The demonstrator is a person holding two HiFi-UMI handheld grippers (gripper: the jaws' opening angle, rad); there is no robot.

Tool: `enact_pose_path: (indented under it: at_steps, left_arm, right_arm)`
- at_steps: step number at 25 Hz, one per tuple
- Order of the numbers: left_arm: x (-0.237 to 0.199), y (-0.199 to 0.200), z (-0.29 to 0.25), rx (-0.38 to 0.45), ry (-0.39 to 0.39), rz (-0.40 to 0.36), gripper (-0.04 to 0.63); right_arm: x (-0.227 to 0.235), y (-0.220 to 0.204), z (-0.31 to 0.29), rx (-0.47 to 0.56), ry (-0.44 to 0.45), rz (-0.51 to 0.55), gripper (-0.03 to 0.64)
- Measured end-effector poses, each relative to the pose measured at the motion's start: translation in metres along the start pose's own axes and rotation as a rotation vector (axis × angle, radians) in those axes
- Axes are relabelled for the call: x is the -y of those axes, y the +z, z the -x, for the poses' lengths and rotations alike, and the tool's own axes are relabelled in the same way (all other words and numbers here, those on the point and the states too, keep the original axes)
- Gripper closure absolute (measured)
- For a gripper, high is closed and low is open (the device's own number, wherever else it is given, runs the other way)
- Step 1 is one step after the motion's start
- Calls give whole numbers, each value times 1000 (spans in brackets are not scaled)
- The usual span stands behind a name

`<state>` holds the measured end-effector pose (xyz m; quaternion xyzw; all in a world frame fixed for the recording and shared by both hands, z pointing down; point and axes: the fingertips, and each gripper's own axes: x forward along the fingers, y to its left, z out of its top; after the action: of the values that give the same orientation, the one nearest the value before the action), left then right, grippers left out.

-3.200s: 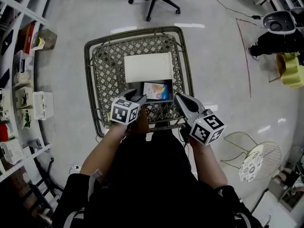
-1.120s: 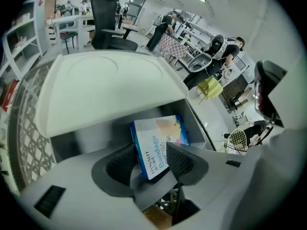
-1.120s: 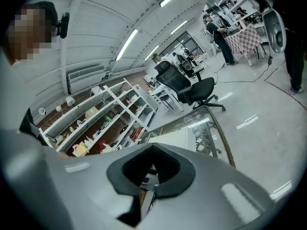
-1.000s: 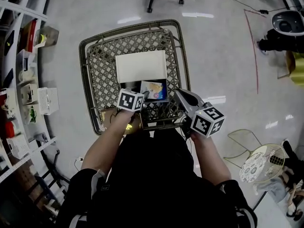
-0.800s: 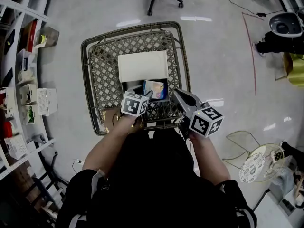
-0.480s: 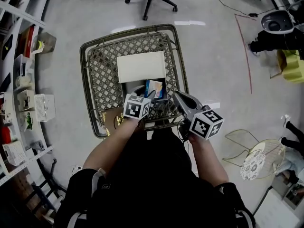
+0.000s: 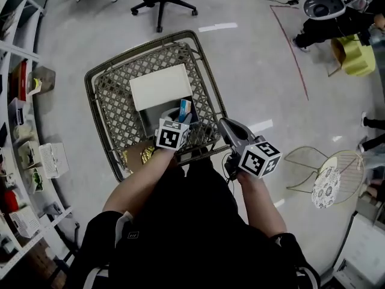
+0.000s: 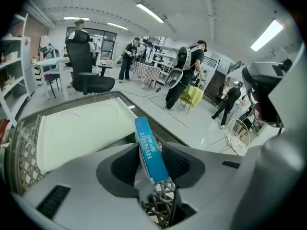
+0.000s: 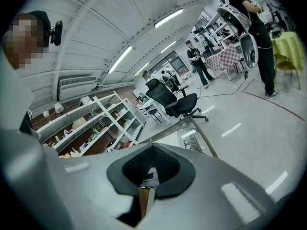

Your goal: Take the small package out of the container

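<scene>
**A:** Whereas the small package (image 7: 184,109) lay flat in the container (image 7: 157,114) a second ago, it now stands on edge with a narrow blue side up. What has hold of it?

**B:** The left gripper (image 7: 183,118). Its jaws have just been closing, and the pads now press the package's two broad faces, kept apart only by its thickness.

**A:** So the take is made?

**B:** I judge the grip made and the lift begun. The package sits over the open box, just in front of its white lid (image 7: 159,86), inside the lattice basket (image 7: 102,107). It is not yet clear of the basket.

**A:** And the right gripper (image 7: 227,128)?

**B:** Its jaws are together with nothing between them, and it is held off beside the basket's near right corner.

**A:** What can't you tell?

**B:** Whether the package's lower edge has left the box. The gripper's own body covers that edge in the left gripper view. From the head view, the marker cube (image 7: 171,135) covers the jaws. There is also a gold thing (image 7: 144,155) at the basket's near left corner that I cannot name.
</scene>
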<state>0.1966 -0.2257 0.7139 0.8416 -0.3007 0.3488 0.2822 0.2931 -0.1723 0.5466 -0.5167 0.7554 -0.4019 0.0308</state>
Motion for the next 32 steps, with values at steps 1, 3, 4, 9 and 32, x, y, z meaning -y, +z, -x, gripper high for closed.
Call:
enact_pose_path:
  at_steps: [1,3,4,9,32]
  left_arm:
    - [0,1,-2,-4,1,-17,455]
    - [-2,3,-3,-15,3,-57,498]
    - [-3,4,-2,-19,1,-72,503]
    - [3,12,15,28,-21,-74,506]
    - [-42,66,202,412,13,-67,505]
  right_arm:
    - [2,-1,3,8,-8,-4,606]
    - [3,-1,7,24,-19,-14,606]
    - [2,-1,9,31,-22,-17,606]
    - [-10,4,19,61,-19,7,607]
    - [-116,11,19,158,13,194,607]
